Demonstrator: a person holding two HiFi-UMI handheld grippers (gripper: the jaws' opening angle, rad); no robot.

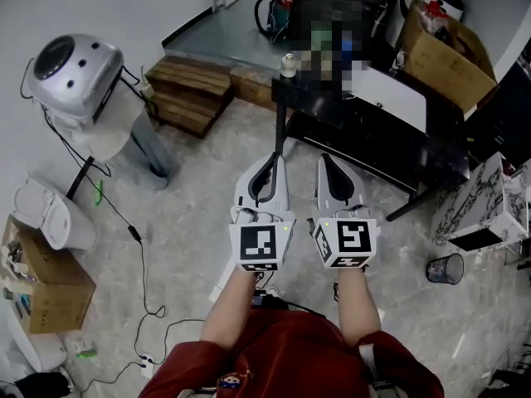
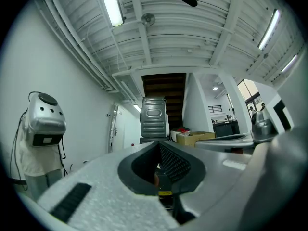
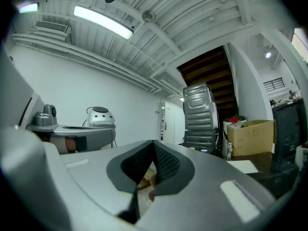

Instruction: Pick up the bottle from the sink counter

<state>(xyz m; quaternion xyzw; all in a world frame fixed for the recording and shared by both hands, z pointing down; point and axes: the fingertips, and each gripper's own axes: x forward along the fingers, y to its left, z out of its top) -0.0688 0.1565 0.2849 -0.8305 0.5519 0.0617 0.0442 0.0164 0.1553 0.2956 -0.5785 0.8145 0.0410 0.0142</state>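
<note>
Left tongs point(image 1: 274, 159) and right tongs point(image 1: 326, 161) are clenched empty; seemingly the bottle point(image 1: 288, 63) stands well ahead.

2 grippers point(image 1: 272, 164) point(image 1: 332, 162), 2 cardbd boxes point(image 1: 46, 293) point(image 1: 444, 60) — 1 wire bin point(image 1: 446, 269), 1 black table point(image 1: 373, 139).

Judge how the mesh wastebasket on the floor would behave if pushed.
The wastebasket looks like open wire mesh, so it is probably light and would slide readily on the smooth floor. Its round wall suggests it would roll if tipped. It stands upright, so a high push might topple it.
</note>
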